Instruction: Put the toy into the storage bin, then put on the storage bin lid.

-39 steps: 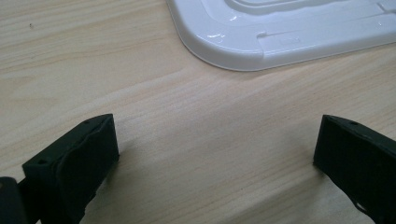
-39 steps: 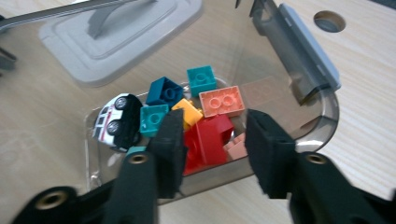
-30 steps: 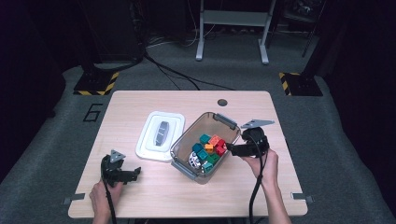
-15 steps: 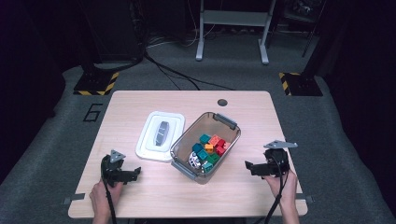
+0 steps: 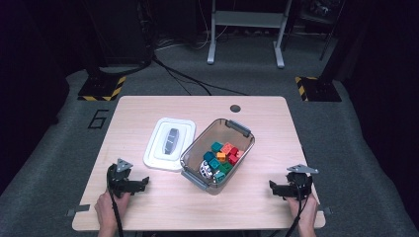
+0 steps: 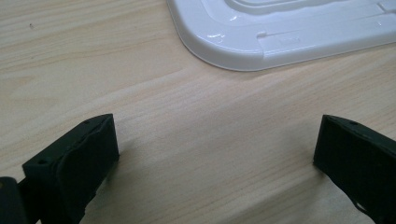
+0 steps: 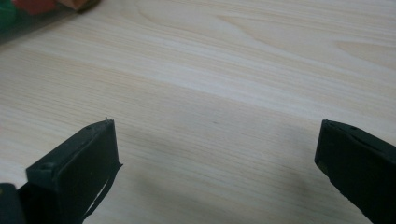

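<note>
Both pairs of jaws stand wide apart with bare wood between them. The right gripper [image 5: 282, 188] rests low at the table's [image 5: 148, 106] 4 o'clock corner, its jaws having just finished opening, empty; in the right gripper view a sliver of the bin and a red and a green block show at 11 o'clock. The left gripper [image 5: 137, 183] sits at the table's 8 o'clock corner, released too, and in the left gripper view the rounded corner of the white lid [image 6: 280, 32] lies ahead at 1 o'clock, near but not touching.

The clear plastic bin [image 5: 195, 148] stands at the table's centre, set at an angle, with grey handles at its 1 o'clock and 7 o'clock ends. Coloured blocks [image 5: 223, 154] fill its nearer half. The lid [image 5: 169, 143] lies flat just beside it at 9 o'clock, its edge touching or nearly touching the bin's wall; I cannot tell which.

The lid looks light, stiff and glossy, so likely slippery under the pads. Lying flat, it offers little to grab; the rim at a corner or the raised grey grip in its middle seems the best hold. The bin with its load is probably heavier and best taken by the end handles.

The black-and-white piece among the blocks is too small to identify. The hands are cut off at the bottom edge of the high view.
</note>
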A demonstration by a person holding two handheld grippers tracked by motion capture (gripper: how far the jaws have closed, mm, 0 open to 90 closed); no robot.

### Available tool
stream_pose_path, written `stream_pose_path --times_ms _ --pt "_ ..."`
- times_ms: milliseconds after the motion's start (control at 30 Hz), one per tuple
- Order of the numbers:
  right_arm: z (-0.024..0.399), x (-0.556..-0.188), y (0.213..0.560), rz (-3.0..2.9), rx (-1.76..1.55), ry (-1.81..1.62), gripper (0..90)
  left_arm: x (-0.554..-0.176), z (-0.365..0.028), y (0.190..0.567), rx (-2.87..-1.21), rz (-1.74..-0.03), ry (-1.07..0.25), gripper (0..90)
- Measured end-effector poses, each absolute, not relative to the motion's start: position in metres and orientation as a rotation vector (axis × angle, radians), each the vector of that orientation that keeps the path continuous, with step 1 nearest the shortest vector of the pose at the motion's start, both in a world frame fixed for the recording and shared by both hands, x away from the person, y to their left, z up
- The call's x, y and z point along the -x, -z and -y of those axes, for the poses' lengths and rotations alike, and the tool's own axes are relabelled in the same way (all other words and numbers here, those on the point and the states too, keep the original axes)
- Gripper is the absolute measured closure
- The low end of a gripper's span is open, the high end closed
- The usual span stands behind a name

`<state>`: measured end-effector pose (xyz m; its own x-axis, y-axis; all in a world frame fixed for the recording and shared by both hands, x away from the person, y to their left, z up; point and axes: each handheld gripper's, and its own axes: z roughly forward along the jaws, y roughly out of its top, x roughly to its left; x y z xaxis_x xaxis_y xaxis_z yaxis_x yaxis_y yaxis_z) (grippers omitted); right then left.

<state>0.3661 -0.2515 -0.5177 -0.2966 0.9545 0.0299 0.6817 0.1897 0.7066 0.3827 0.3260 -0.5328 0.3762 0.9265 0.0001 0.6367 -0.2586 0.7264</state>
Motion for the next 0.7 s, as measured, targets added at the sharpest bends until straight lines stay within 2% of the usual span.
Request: stream_pose_path --times_ms 167,600,700 --pt "0.254 -0.365 0.528 -2.018 -1.513 -0.883 0.0 -0.383 -0.326 0.532 -2.003 -1.345 -0.576 0.0" --pt "0.259 -0.380 0.530 -2.117 -1.431 -0.892 0.0 -0.383 -0.327 0.532 -2.001 -1.349 -0.572 0.0" --pt "0.263 -0.380 0.530 -2.113 -1.436 -0.886 0.0 -0.385 -0.330 0.529 -2.042 -1.349 -0.555 0.0"
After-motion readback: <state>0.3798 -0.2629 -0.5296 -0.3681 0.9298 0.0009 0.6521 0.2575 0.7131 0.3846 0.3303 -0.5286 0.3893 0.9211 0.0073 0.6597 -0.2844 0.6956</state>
